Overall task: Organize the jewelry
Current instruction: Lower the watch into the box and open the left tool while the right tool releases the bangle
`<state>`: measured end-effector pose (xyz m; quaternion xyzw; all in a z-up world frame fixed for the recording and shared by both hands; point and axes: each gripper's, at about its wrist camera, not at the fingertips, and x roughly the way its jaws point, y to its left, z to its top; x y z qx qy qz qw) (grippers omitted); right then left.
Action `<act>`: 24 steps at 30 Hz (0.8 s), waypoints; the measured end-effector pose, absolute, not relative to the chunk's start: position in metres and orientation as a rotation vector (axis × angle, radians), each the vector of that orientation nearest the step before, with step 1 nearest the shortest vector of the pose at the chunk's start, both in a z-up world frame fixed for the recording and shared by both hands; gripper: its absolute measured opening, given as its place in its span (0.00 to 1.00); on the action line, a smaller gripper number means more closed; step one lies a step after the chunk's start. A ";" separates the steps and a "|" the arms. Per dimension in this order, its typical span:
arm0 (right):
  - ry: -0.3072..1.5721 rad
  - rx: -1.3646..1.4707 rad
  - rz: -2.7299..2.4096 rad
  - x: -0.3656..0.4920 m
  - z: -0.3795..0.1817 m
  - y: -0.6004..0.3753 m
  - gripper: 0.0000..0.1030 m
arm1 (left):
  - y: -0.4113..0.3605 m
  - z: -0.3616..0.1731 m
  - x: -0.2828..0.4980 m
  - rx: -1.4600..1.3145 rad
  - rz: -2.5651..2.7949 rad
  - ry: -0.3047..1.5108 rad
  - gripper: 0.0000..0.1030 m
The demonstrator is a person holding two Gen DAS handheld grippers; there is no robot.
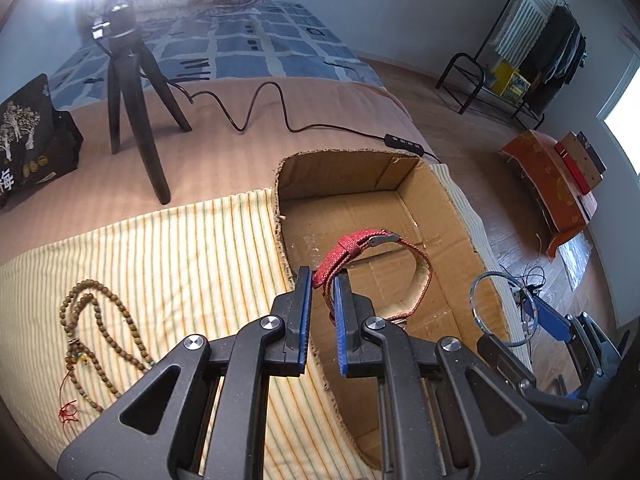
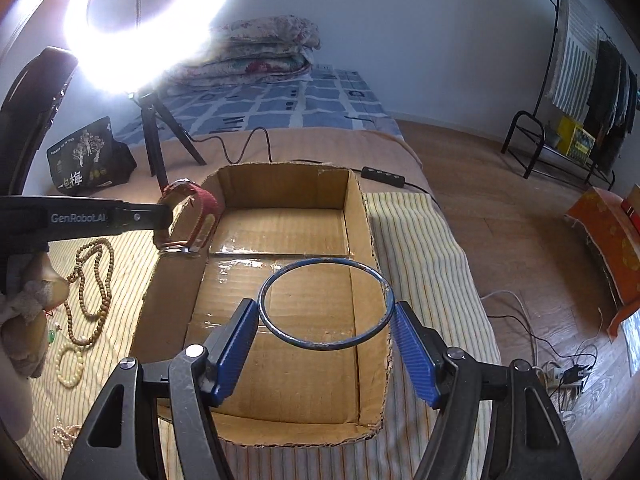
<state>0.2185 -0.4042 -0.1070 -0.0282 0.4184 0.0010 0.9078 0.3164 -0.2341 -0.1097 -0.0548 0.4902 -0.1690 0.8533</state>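
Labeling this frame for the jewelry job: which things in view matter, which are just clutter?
Job:
- red watch, clamped in left gripper
- blue bangle, spanning right gripper
- cardboard box, empty
- wooden bead necklace
- pale bead bracelet

Clutter:
- tripod
- ring light
- black printed bag
- folded quilts
- clothes rack

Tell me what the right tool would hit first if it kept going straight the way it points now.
Most likely the bare floor of the cardboard box. The right tool, holding the blue bangle across its width, points down into the open box, and nothing else shows in that line, though depth is hard to judge.
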 end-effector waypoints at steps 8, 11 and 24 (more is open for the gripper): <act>0.878 -0.043 -0.001 0.218 -0.110 -0.405 0.78 | -0.243 -0.116 0.319 -0.091 -0.382 1.060 0.22; 0.869 -0.043 0.000 0.217 -0.108 -0.404 0.81 | -0.243 -0.113 0.317 -0.077 -0.374 1.044 0.25; 0.845 -0.047 -0.002 0.201 -0.095 -0.398 0.81 | -0.217 -0.090 0.297 -0.069 -0.337 0.991 0.25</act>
